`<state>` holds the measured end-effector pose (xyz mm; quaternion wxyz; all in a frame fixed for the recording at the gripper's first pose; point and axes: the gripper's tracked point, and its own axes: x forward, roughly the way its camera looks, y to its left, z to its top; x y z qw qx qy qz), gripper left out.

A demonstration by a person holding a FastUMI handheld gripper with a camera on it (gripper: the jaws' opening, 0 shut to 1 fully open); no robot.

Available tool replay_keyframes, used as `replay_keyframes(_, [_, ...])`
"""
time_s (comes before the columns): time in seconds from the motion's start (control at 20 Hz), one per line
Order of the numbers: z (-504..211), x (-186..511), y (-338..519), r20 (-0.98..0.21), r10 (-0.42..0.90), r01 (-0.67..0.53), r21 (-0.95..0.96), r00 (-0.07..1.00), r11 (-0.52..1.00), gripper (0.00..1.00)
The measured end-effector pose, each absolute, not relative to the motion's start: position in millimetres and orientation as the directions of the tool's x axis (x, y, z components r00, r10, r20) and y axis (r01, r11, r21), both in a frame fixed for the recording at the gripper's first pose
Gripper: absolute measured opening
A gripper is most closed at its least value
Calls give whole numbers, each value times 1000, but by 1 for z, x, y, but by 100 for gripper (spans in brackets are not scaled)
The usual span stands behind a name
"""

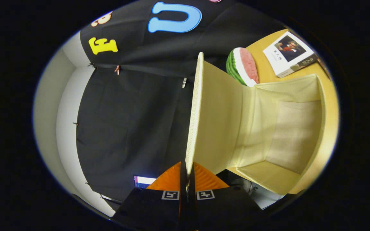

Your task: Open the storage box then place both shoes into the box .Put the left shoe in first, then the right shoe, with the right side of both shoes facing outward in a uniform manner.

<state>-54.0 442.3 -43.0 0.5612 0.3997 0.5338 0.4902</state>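
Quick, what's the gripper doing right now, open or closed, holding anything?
Gripper: closed, both fingers pinching the edge of the storage box lid, which is lifted open.

watermelon slice (243, 66), book (289, 53), wooden table (265, 65)

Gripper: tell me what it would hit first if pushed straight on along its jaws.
The gripper is shut on the storage box lid, so the lid moves with it. Beyond the lid's far edge, the black cloth wall looks first in line, though depth is unclear.
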Motion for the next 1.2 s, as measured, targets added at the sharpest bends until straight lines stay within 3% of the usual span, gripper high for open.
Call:
replay_keyframes(0.35, [-61, -63, 535, -258, 963, -115, 962, -82, 248, 5])
replay_keyframes(0.5, [-59, -61, 543, -266, 962, -137, 957, -63, 256, 5])
replay_keyframes(0.6, [-63, -57, 535, -304, 952, -194, 937, -36, 292, 10])
replay_keyframes(0.75, [-75, -51, 497, -402, 915, -321, 866, 12, 385, 98])
replay_keyframes(0.9, [-81, -36, 428, -503, 858, -402, 769, 100, 498, 97])
replay_keyframes(1.2, [-143, 14, 237, -737, 581, -378, 457, 345, 805, 98])
